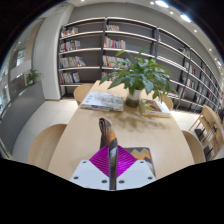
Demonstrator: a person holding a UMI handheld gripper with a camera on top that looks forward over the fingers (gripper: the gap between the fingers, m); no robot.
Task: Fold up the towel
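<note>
My gripper is held above a light wooden table. Its two magenta pads are pressed together on a thin fold of the towel. The fold is brown and grey and runs as a narrow strip between the fingers and out a little ahead of them. A patterned piece of cloth shows just right of the fingers, low over the table. I cannot tell whether it belongs to the same towel. The rest of the towel is hidden under the gripper.
Beyond the fingers a potted green plant stands on the table, with an open newspaper or book to its left. Wooden chairs stand around the table. Bookshelves line the back wall.
</note>
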